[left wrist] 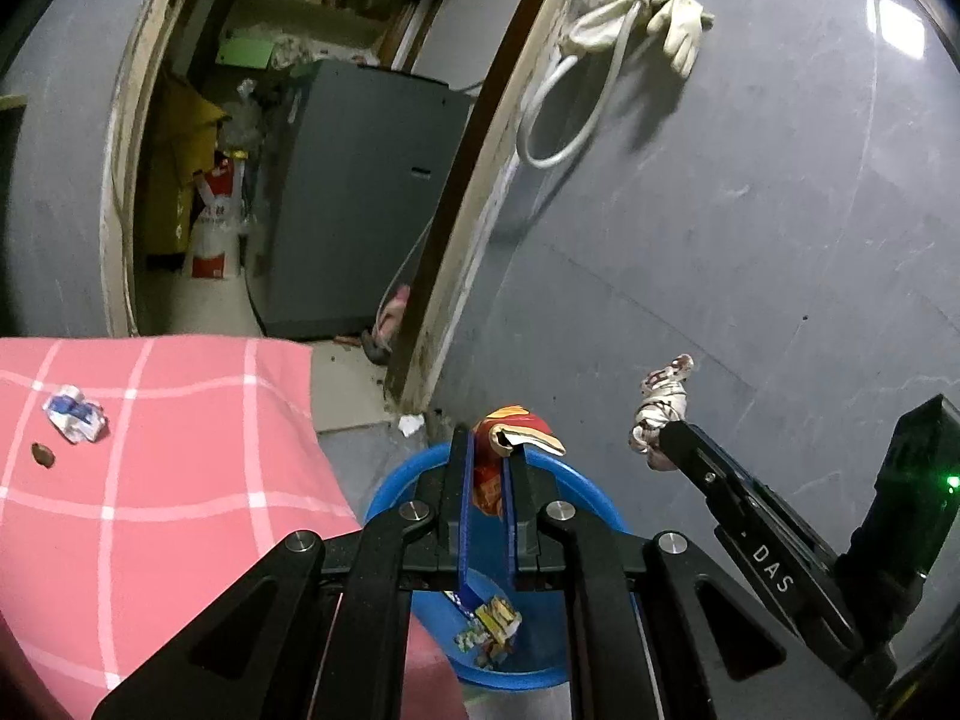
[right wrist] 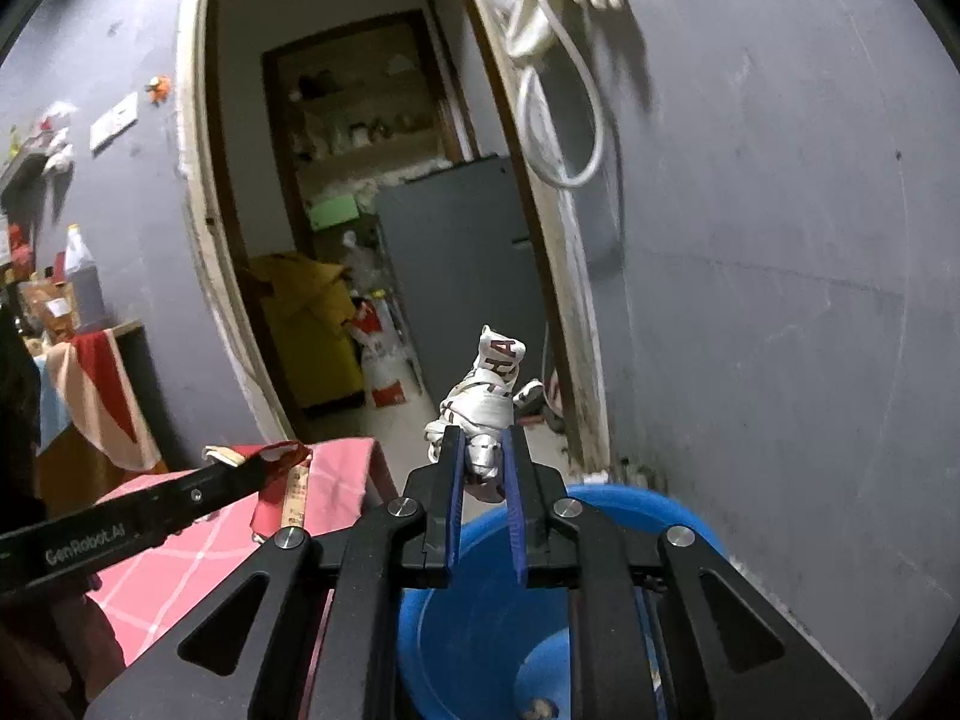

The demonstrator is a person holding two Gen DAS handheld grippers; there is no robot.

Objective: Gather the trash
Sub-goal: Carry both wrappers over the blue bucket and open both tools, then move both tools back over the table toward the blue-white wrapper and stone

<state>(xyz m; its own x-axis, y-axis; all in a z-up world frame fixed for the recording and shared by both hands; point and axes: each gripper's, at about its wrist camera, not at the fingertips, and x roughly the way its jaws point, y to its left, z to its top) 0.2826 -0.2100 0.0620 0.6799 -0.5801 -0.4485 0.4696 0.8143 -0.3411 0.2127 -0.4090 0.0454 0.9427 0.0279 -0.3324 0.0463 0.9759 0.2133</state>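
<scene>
Over the blue bin (left wrist: pixel 390 495), I am holding trash in both claws, so I think I am at the dropping step. My left claw (left wrist: pixel 487 468) is squeezing a red and yellow snack wrapper (left wrist: pixel 517 427) right above the bin. My right claw (right wrist: pixel 485 462) is pinching a scrunched white wrapper with dark red letters (right wrist: pixel 487 396) over the bin's near edge. Next I am needing to let my fingers go wide so both pieces fall in. Some colorful wrappers (left wrist: pixel 493 630) are already lying at the bottom. Farther off, on the pink checked cloth (left wrist: pixel 180 480), a crumpled blue and white wrapper (left wrist: pixel 75 413) and a small brown bit (left wrist: pixel 43 454) are waiting.
</scene>
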